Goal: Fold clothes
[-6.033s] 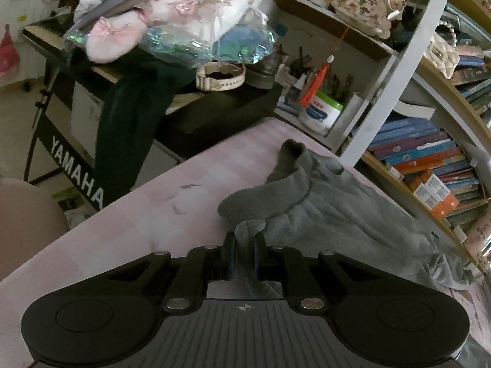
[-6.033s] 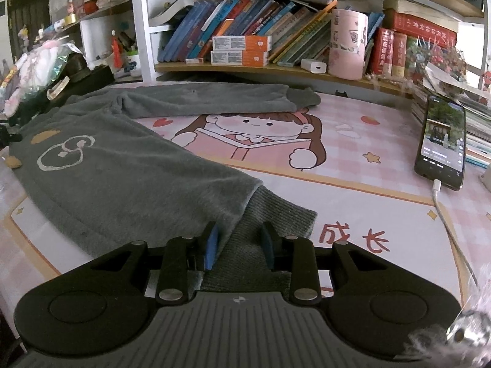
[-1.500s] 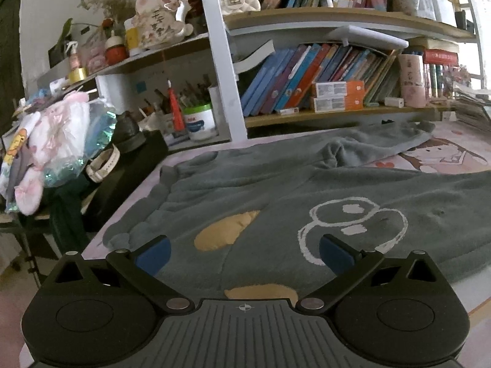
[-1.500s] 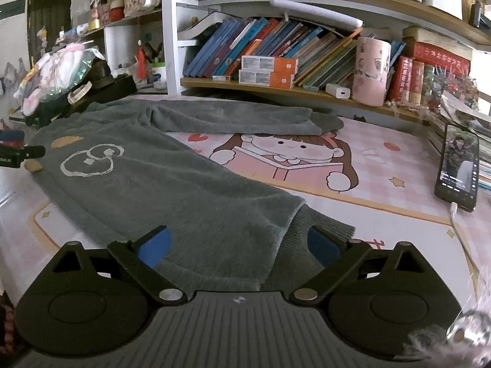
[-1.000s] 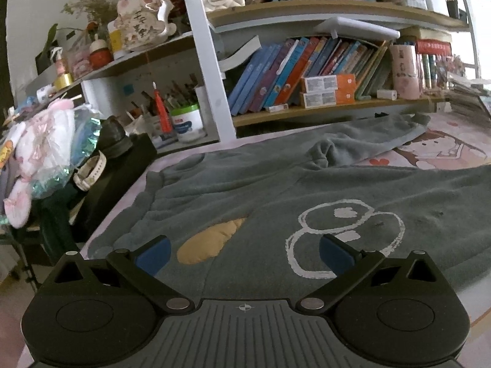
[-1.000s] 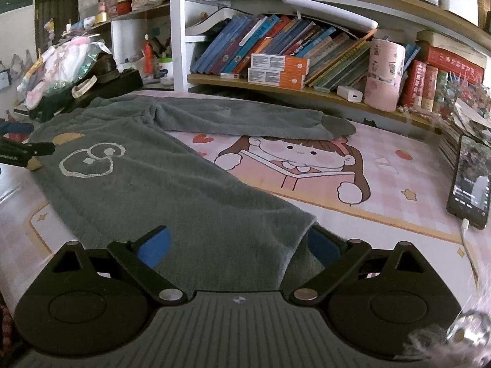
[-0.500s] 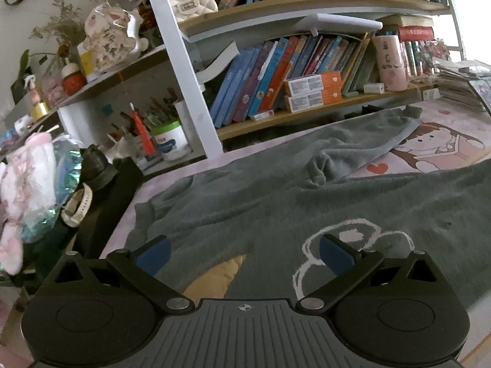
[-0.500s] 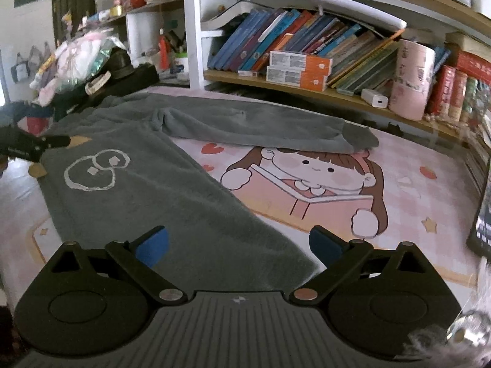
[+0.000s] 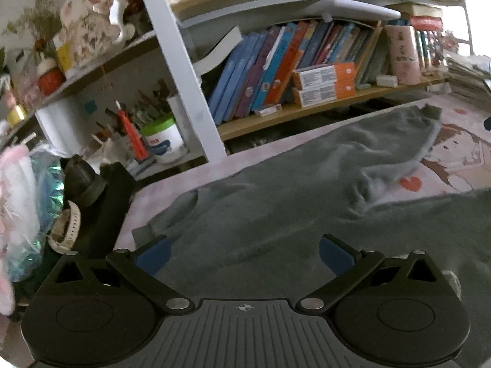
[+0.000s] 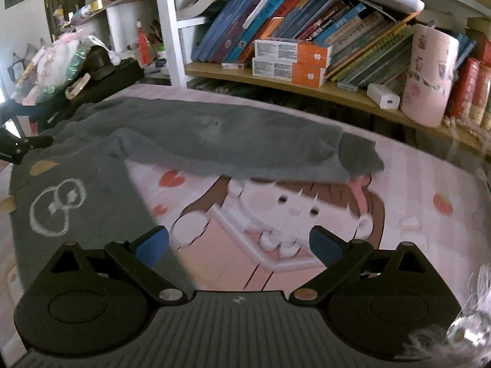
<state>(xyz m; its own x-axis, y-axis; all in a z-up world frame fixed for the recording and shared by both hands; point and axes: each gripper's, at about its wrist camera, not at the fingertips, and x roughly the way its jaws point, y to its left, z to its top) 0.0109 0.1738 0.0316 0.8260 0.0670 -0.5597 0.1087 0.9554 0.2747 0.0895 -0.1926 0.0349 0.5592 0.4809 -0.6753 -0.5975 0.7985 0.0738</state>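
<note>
A grey fleece sweater (image 9: 276,208) lies spread flat on the pink cartoon desk mat (image 10: 276,214). Its far sleeve (image 10: 245,135) stretches along the back toward the bookshelf, cuff (image 10: 359,153) at the right. A white ring print (image 10: 56,207) marks its chest. My left gripper (image 9: 244,253) hovers open over the sweater's body near the collar (image 9: 172,214), holding nothing. Over the mat beside the sweater's edge, my right gripper (image 10: 239,245) is open and empty. The left gripper's fingertip (image 10: 33,142) shows at the left edge of the right wrist view.
A bookshelf (image 10: 291,82) packed with books and orange boxes (image 10: 288,58) runs along the desk's back. A pink cup (image 10: 429,79) and white charger (image 10: 383,99) sit on it. Left of the desk stands a black case with a watch (image 9: 66,230) and bagged plush items (image 9: 18,208).
Both open grippers have moved forward toward the far sleeve. The left one now sits further up the sweater near the collar; the right one has passed off the hem onto the mat.
</note>
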